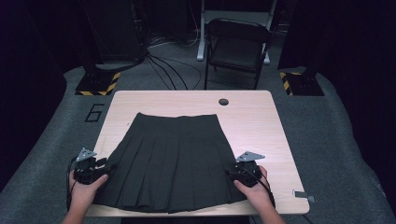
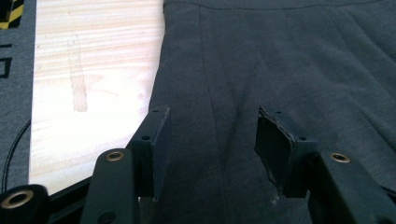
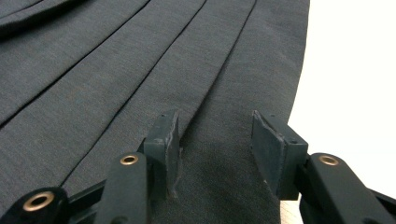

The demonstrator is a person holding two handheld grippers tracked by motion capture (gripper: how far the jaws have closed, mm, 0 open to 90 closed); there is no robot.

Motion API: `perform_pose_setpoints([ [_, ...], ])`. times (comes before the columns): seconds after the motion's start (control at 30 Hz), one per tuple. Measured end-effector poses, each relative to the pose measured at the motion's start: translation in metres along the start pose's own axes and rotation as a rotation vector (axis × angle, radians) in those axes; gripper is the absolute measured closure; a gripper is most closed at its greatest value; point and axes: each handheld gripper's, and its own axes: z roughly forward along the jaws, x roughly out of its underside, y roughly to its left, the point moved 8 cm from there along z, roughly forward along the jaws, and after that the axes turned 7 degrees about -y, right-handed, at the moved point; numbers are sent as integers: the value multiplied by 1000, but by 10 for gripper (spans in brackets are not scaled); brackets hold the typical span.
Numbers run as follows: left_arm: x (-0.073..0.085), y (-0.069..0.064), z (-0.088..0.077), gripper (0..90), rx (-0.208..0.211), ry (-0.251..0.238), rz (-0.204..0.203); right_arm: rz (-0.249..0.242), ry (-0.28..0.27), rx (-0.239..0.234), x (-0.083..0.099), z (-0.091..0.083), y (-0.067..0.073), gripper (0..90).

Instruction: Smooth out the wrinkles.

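skirt [image 1: 170,161] unlabelled, floor mark "6" [image 1: 95,112]; left claw [image 2: 212,144], right claw [image 3: 217,144] open.

A dark charcoal pleated skirt [image 1: 170,158] lies under the black fingers [image 2: 159,140]. Beside them the table [image 1: 261,126] is pale wood grain. Yellow-black hazard stripes [image 1: 98,84] lie far beyond.

I hold my left gripper [image 1: 88,169] and right gripper [image 1: 246,171] low and level, fingers [image 2: 159,140] parted, each hand [image 1: 83,191] gripping behind them.
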Motion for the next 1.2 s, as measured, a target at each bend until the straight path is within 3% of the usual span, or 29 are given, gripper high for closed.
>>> perform_pose_setpoints([
  [0.1,-4,-3,2,469,17,-1,-13,5,0,-3,0,0,1,513],
  [0.27,-17,-7,9,492,9,-10,29,-3,8,2,1,1,1,511],
  [0.6,-45,-8,30,507,17,-15,36,-8,2,-2,1,0,0,511],
  [0.93,-55,6,52,525,-3,-8,7,-5,6,2,3,0,1,509],
  [1.2,-49,23,67,524,-37,15,-29,-7,19,5,5,1,1,504],
])
